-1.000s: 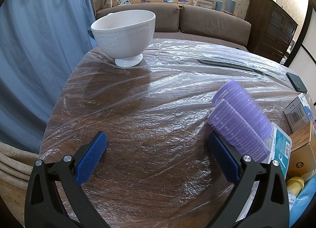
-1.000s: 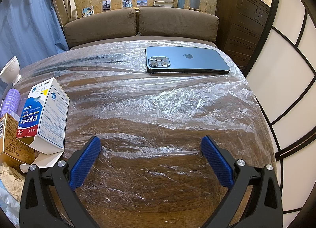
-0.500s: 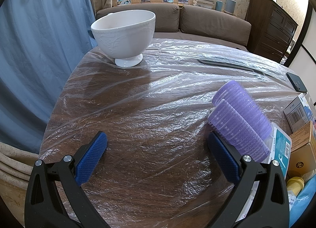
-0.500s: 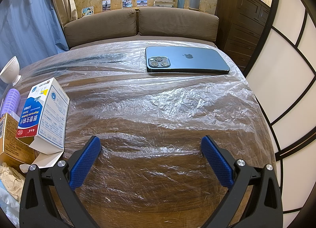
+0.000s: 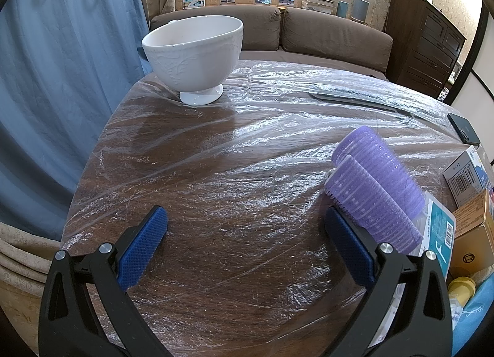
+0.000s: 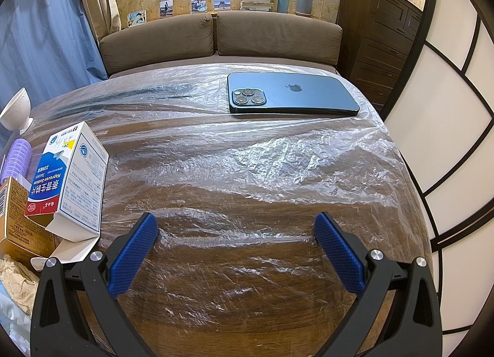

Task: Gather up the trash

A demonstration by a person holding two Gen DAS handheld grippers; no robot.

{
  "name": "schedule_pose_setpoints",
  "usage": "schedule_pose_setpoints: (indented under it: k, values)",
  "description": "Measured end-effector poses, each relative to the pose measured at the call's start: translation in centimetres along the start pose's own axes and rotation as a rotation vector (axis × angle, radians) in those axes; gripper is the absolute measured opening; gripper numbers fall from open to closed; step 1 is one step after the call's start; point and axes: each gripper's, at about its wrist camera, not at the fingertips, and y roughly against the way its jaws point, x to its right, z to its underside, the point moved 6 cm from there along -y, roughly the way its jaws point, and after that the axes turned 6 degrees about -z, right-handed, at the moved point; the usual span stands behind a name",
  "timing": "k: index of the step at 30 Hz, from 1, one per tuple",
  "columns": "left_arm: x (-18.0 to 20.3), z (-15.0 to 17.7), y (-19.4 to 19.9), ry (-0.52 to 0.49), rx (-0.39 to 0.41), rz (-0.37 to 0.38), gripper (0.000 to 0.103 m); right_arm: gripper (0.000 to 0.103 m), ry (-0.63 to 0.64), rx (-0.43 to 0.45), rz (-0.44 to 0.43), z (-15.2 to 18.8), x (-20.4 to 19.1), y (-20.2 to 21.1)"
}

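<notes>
A pile of trash lies between my grippers: a white and blue medicine box with an open flap, a tan carton, crumpled tissue and a teal packet. Two purple hair rollers lie just beyond my left gripper's right finger. A white footed bowl stands at the far left. My left gripper is open and empty over the table. My right gripper is open and empty, to the right of the medicine box.
The round wooden table is covered in clear plastic film. A blue phone lies face down at the far side. A brown sofa, a blue curtain and a dark cabinet surround the table.
</notes>
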Motion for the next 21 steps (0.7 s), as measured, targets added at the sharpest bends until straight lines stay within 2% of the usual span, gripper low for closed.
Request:
schedule_pose_setpoints:
  k: [21]
  values:
    - [-1.4,0.5,0.0,-0.001,0.000,0.000,0.102,0.099,0.002,0.000,-0.001,-0.2,0.8,0.1]
